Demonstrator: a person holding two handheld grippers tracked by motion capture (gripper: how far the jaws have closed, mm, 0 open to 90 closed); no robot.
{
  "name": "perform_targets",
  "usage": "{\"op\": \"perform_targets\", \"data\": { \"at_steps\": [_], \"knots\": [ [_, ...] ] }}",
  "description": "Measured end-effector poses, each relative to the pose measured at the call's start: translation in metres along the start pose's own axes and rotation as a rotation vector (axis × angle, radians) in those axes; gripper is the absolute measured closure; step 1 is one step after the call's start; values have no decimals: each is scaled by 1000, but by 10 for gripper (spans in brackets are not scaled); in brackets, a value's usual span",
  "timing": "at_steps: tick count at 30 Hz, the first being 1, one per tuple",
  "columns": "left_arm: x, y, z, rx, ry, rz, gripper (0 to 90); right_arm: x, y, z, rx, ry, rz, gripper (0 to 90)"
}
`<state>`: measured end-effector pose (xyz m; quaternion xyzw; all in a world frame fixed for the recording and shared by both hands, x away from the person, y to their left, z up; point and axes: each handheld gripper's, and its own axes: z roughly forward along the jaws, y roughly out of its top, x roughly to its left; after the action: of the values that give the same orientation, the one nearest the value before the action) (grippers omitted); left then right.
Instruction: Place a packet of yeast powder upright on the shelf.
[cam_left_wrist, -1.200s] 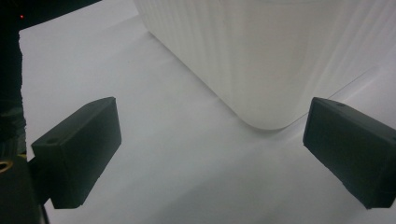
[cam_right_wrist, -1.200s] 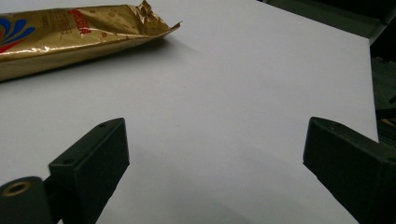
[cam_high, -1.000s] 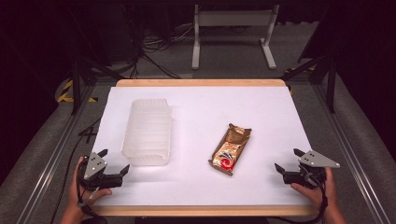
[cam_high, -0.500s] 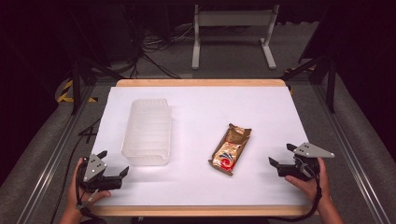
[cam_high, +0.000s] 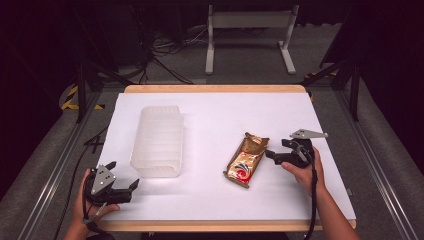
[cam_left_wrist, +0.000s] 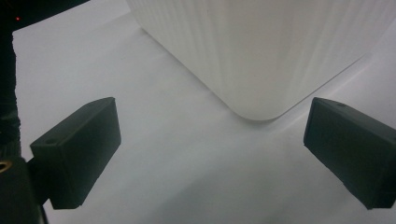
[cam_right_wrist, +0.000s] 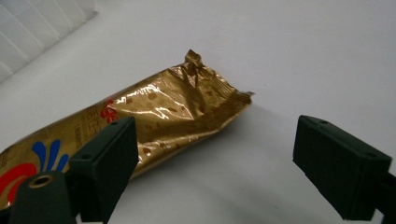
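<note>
On the tabletop (cam_high: 210, 115) a ribbed container (cam_high: 158, 140) is set left of centre, with its long side running from the near edge toward the far edge. A snack packet (cam_high: 246, 160) is laid flat to its right, well apart from it, and is angled with its crimped end farther away. The left tongs (cam_high: 131, 188) are placed near the front left corner, just before the container's near end. The right tongs (cam_high: 270, 155) are held just right of the packet, beside its far end.

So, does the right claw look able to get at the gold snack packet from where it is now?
Probably yes. The right claw is open, right beside the gold snack packet, with bare white table cover between them. The ribbed plastic container stands well off.
</note>
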<state>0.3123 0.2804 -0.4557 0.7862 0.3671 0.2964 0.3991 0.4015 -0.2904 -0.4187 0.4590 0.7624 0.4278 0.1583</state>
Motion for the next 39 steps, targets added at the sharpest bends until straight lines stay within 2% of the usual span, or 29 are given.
{"op": "perform_targets", "data": {
  "at_steps": [3,4,5,6,9,12,14,15,17,19,20,22,25,28,32,34,39],
  "knots": [
    [0,0,0,2,-4,-1,49,2,5,16,26,19,16,135],
    [0,0,0,2,-4,-1,49,2,5,16,26,19,16,135],
    [0,0,0,4,-5,0,49,2,8,26,41,22,32,135],
    [0,0,0,4,-5,0,49,2,8,26,41,22,32,135],
    [0,0,-1,6,-5,1,49,0,13,37,54,26,74,135],
    [-1,0,-1,6,-5,2,50,-1,14,45,65,33,91,158],
    [-1,0,-1,6,-8,3,50,-1,15,50,95,34,107,184],
    [-1,0,0,6,-9,3,50,-2,16,52,99,48,113,187],
    [-1,0,0,7,-14,2,50,-2,17,55,109,39,120,222],
    [-1,0,0,8,-15,8,50,-4,19,58,107,72,153,253],
    [-1,0,0,6,-16,8,50,-5,20,60,111,72,157,296],
    [-1,0,0,3,-16,8,51,-4,22,62,111,83,148,325],
    [-1,0,0,4,-19,7,51,-6,24,62,102,88,187,482],
    [-1,0,0,4,-20,8,51,-5,24,63,108,84,185,632],
    [-1,0,0,6,-20,11,52,-5,24,63,108,47,174,837],
    [-2,0,0,7,-20,11,52,-5,25,62,104,48,176,869],
    [-1,0,0,3,-20,13,52,2,30,55,77,39,118,891]
  ]
}}
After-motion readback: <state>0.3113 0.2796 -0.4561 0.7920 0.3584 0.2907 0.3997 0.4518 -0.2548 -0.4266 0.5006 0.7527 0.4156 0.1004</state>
